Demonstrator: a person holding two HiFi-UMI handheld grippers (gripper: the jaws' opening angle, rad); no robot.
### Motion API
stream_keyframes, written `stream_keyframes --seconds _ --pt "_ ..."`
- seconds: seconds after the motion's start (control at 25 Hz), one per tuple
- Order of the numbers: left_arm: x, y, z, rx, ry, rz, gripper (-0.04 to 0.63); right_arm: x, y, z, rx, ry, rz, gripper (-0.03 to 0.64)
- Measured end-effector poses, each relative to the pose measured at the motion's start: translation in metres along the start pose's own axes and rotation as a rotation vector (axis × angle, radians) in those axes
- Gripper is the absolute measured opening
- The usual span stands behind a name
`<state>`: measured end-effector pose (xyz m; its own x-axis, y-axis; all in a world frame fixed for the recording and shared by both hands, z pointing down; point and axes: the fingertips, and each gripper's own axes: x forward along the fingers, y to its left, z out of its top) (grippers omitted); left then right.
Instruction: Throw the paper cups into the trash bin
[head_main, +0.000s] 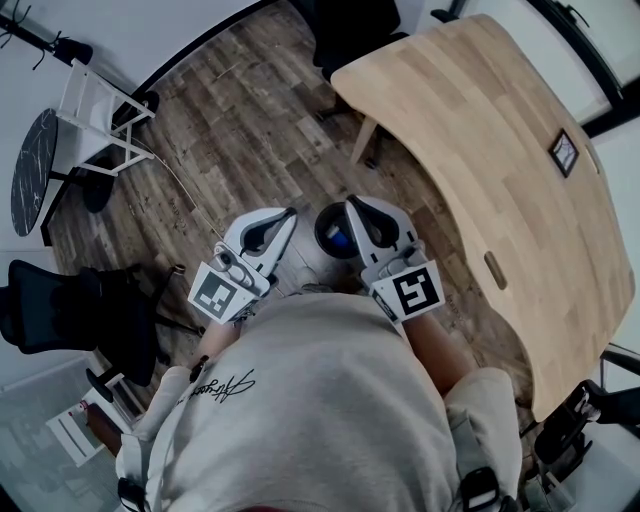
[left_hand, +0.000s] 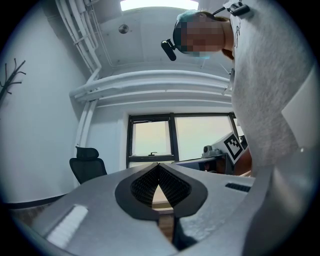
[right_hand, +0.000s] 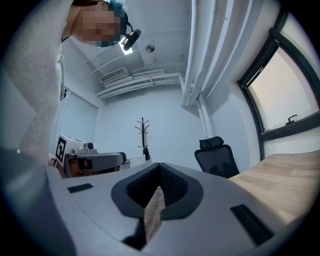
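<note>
The round dark-rimmed trash bin (head_main: 322, 240) stands on the brown plank floor (head_main: 250, 120) right in front of the person in a grey sweatshirt (head_main: 320, 400), between the two tools. A blue patch shows inside it, too small to identify. No paper cup can be made out in any view.

The left tongs (head_main: 290, 213) (left_hand: 159, 166) are clenched tip to tip with nothing between them. Their nose sits just beside the bin's left rim. The right tongs (head_main: 350, 203) (right_hand: 159, 167) are clenched too and hold nothing, with their nose over the bin's right rim.

The curved near edge of the one light wooden counter (head_main: 480, 150) runs close along the right arm and hems in that side. The counter carries a single small black-framed square (head_main: 564, 152).

The floor beyond the bin lies open up to the pale wall. To the left stand one white side table with a round black marbled top (head_main: 30, 170) and one black office chair (head_main: 60, 310). A second black chair (head_main: 350, 30) is tucked at the counter's far end.

The right gripper view also shows a lone dark coat stand (right_hand: 143, 135) against the far wall.
</note>
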<state>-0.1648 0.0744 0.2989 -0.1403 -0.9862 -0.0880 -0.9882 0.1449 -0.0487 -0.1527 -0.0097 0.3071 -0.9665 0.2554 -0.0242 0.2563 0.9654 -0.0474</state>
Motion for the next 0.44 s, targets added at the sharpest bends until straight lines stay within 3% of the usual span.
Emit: stream_keyframes --seconds 0.24,0.44 --pt "-0.0007 0.0038 -0.0013 -0.004 0.015 0.007 0.003 0.0039 0.0052 -0.0024 0.004 0.019 0.017 0.011" --pt "0.0001 0.0079 0.0006 0.009 0.004 0.007 0.003 0.0104 0.0043 0.0037 -0.051 -0.010 0.021 0.010"
